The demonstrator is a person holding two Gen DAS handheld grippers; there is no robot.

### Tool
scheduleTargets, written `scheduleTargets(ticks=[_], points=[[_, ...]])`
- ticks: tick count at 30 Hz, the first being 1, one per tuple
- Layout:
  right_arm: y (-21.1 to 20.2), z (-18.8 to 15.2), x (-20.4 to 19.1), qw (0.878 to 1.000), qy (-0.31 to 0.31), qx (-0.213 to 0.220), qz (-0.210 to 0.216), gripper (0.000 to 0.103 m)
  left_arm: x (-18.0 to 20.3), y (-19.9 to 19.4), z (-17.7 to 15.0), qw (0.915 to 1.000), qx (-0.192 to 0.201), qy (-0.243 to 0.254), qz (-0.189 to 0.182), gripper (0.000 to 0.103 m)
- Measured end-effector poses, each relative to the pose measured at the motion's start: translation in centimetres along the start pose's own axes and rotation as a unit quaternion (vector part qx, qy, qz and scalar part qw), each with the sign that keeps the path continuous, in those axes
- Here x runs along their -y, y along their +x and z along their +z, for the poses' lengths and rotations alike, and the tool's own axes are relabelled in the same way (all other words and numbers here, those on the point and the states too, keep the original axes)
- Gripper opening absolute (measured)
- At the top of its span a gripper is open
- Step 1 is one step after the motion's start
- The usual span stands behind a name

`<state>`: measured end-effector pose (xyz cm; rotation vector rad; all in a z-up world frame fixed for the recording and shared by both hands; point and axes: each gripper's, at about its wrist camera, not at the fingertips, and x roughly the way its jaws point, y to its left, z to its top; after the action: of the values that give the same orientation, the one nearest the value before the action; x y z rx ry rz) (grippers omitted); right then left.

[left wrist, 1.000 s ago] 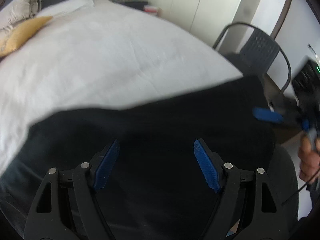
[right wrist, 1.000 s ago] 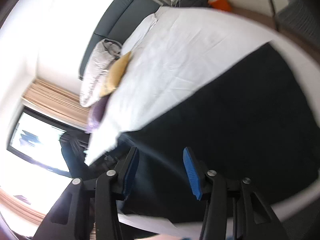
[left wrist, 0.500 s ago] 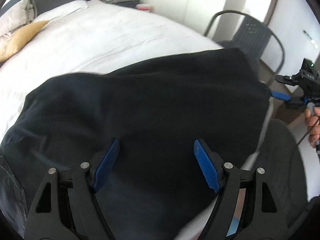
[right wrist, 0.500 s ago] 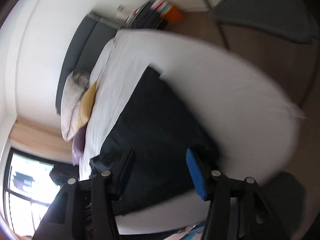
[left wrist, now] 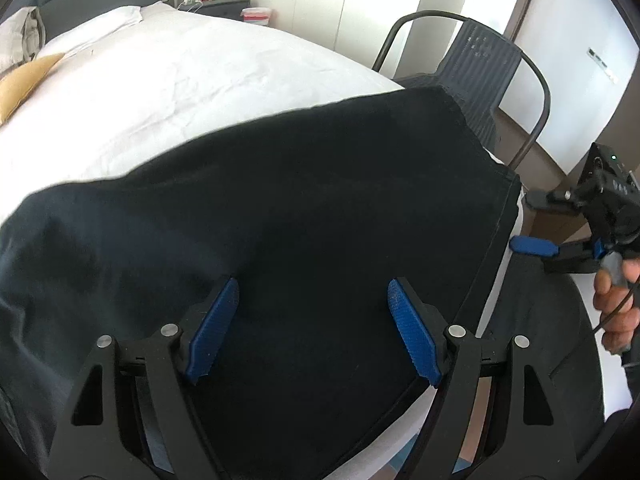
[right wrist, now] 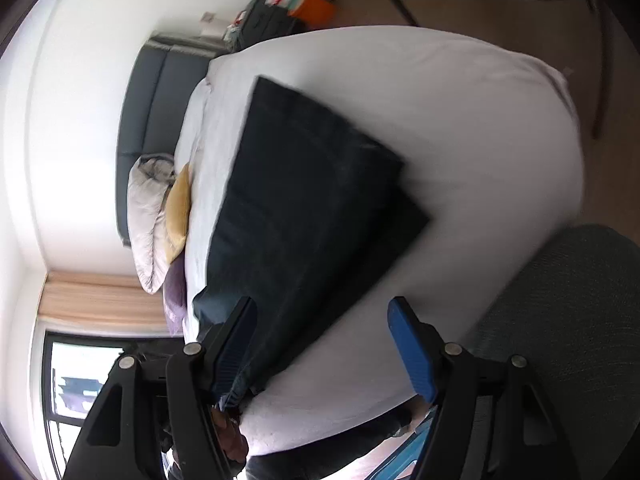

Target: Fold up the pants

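Both of our tongs stand spread with nothing between the pads. We hold our left gripper (left wrist: 312, 328) above the dark pants (left wrist: 280, 220), its blue pads wide apart over the cloth and touching none of it that we can see. Our right gripper (right wrist: 322, 346) hangs beside the bed's (right wrist: 480, 120) near edge, fingers apart, its left pad just over the closest corner of the pants (right wrist: 304, 200); whether it brushes the fabric we cannot tell. From the left wrist view the right gripper (left wrist: 536, 246) shows just off the side hem of the pants, one blue pad pointing at it, with our right hand (left wrist: 618, 304) behind on the grip.

The pants lie flat on the white bed (left wrist: 160, 80), folded into a broad dark slab whose lower layer juts out past the upper one toward the bed's foot. At the head of the bed we see a yellow cushion (right wrist: 178, 212) against a pale pillow (right wrist: 146, 216). A grey chair (left wrist: 480, 60) stands beside the bed's far corner.
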<state>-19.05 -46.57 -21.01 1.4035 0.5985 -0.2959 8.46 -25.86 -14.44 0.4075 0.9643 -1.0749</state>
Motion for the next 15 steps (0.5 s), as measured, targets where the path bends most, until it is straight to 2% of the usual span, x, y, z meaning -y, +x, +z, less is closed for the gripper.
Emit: scheduleTargets(ticks=[15], points=[[0.0,1.8,-0.1,0.995,0.036,0.058,0.076,0.071,-0.1,0.5,0.1,1.0000,-0.001,-0.005,-0.002,0.076]])
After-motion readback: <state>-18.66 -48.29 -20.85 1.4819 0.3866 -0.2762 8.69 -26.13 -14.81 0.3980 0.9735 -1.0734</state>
